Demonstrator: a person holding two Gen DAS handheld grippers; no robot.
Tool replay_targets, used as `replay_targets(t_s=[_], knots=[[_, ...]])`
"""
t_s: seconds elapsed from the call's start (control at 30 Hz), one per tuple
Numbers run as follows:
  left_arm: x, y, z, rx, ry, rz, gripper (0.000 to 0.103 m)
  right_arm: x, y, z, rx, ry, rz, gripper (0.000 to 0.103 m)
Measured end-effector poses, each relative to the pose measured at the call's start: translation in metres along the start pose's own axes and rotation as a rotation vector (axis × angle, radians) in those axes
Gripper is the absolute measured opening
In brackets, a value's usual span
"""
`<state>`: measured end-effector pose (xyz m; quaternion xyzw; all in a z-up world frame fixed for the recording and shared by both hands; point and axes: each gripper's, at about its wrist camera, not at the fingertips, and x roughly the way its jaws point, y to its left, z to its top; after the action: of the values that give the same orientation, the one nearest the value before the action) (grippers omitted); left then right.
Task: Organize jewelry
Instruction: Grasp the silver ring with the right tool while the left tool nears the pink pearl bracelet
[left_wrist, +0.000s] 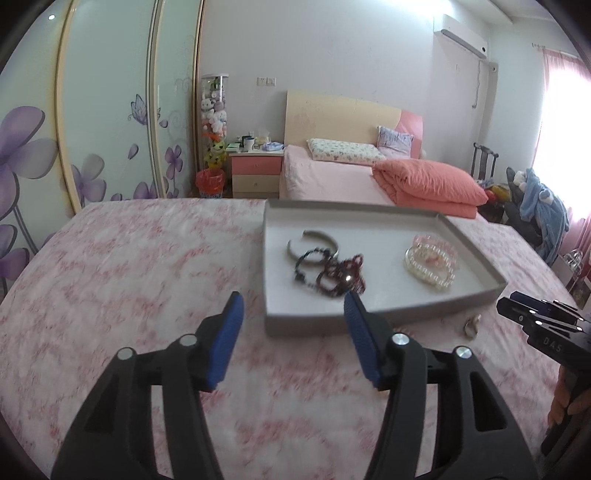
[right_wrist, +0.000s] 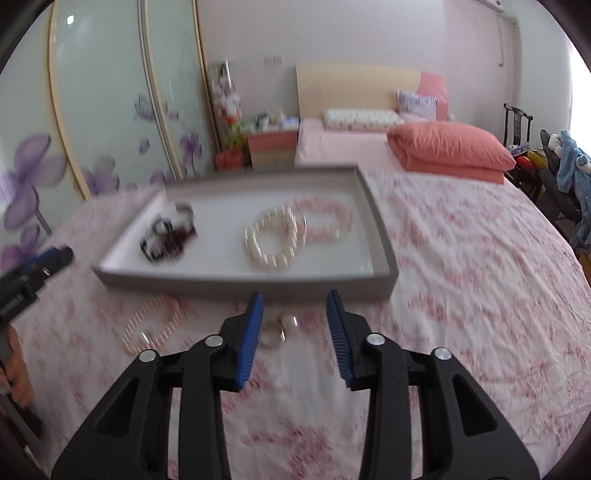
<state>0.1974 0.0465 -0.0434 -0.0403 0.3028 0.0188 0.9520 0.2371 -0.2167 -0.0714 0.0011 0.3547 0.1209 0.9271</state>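
Observation:
A grey tray (left_wrist: 369, 321) lies on the pink floral cloth. It holds a silver bangle (left_wrist: 314, 243), dark beaded bracelets (left_wrist: 328, 275) and pearl bracelets (left_wrist: 432, 266). My left gripper (left_wrist: 293, 299) is open and empty, hovering over the cloth at the tray's near left corner. In the right wrist view the tray (right_wrist: 240, 284) shows the dark bracelets (right_wrist: 168, 238), a pearl bracelet (right_wrist: 273, 240) and a pink bead bracelet (right_wrist: 325, 221). In front of it on the cloth lie another pink bracelet (right_wrist: 153, 325) and silver rings (right_wrist: 279, 328). My right gripper (right_wrist: 295, 295) is open above the rings, apart from them.
Beyond the cloth-covered surface stands a bed with an orange folded duvet (left_wrist: 428, 184) and a pink nightstand (left_wrist: 255, 173). A flowered wardrobe (left_wrist: 92, 129) fills the left wall. A chair with clothes (left_wrist: 535, 199) stands at the right. The left gripper (right_wrist: 55, 258) shows at the left edge.

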Motion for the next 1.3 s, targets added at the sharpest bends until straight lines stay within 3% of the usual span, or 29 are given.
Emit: replay_targets(t_s=[0.13,0.5,0.77,1.3], knots=[[0.000,0.006,-0.010,-0.009,0.003,0.025,0.061,0.015,0.002,-0.008,0.007,0.075,0.012,0.027],[0.004,0.018,-0.018,-0.052,0.014,0.012,0.064,0.040,0.005,-0.005,0.030,0.126,-0.004,0.015],[0.004,0.017,-0.019,-0.051,0.014,0.010,0.065,0.033,-0.018,-0.009,0.090,0.125,-0.041,0.015],[0.005,0.012,-0.018,-0.044,0.023,0.013,0.068,0.030,-0.013,-0.016,0.019,0.147,-0.049,0.015]])
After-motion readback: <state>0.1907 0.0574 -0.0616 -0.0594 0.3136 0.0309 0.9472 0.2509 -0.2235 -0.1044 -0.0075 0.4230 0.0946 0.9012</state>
